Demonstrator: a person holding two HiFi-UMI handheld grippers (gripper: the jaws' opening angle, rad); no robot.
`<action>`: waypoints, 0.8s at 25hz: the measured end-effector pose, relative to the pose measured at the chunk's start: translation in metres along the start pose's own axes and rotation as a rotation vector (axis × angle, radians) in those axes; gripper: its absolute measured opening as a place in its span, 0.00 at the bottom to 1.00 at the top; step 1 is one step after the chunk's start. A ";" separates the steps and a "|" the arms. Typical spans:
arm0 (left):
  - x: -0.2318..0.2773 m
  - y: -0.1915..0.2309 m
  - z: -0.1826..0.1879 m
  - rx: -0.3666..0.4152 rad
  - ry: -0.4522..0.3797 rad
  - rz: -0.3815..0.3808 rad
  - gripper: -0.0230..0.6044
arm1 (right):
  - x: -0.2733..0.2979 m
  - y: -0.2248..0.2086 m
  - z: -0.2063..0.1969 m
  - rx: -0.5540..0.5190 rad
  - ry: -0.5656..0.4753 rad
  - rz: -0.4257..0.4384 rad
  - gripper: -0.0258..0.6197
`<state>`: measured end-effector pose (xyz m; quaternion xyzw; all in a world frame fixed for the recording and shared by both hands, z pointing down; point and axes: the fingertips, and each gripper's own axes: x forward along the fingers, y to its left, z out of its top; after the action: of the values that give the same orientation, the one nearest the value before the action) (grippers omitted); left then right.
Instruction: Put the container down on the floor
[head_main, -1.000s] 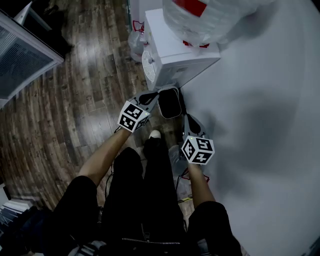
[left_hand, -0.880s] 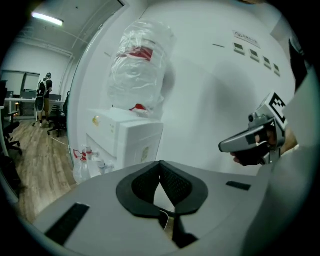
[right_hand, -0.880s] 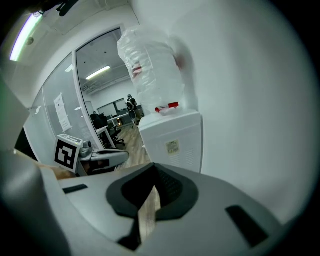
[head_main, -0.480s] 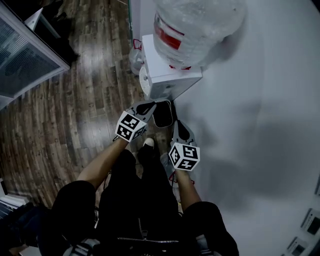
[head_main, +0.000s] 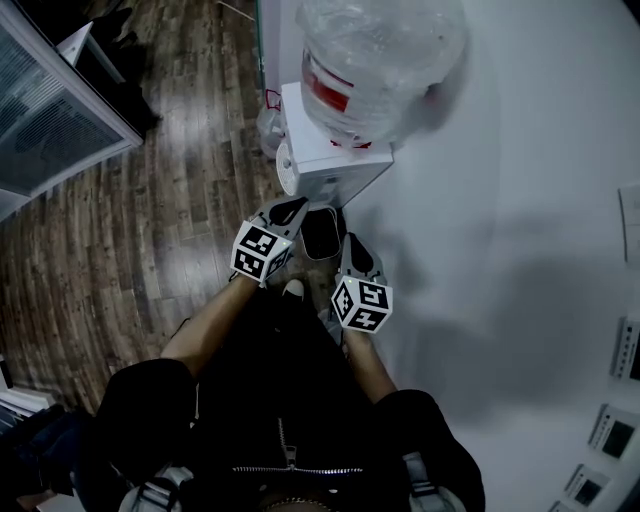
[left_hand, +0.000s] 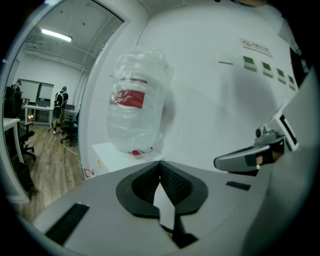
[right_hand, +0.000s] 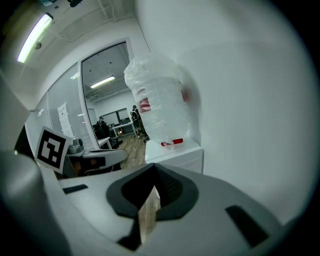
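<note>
In the last second the right gripper has drawn in toward the left gripper, both with jaws pressed together and holding nothing, at 5 and 9 o'clock of the container, which seems to rest on the floor already.

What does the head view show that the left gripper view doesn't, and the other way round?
Only the head view shows the person's legs and the black container by the dispenser's foot. Only the left gripper view shows the left claw shut with nothing in it, and far-off people in an office. Both show the water bottle, its white dispenser and the right claw.
</note>
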<state>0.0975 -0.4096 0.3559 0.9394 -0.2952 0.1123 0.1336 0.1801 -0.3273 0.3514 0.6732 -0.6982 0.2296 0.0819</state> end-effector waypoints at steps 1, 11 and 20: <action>-0.001 0.000 0.004 0.006 -0.002 0.003 0.06 | 0.000 0.002 0.002 -0.005 0.001 0.003 0.06; -0.041 -0.008 0.063 0.100 -0.053 0.016 0.06 | -0.013 0.040 0.039 -0.066 -0.054 0.033 0.05; -0.060 -0.006 0.074 0.095 -0.086 0.007 0.06 | -0.010 0.067 0.044 -0.077 -0.068 0.054 0.05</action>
<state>0.0620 -0.3968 0.2682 0.9475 -0.2984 0.0859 0.0759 0.1244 -0.3385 0.2942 0.6579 -0.7267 0.1819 0.0776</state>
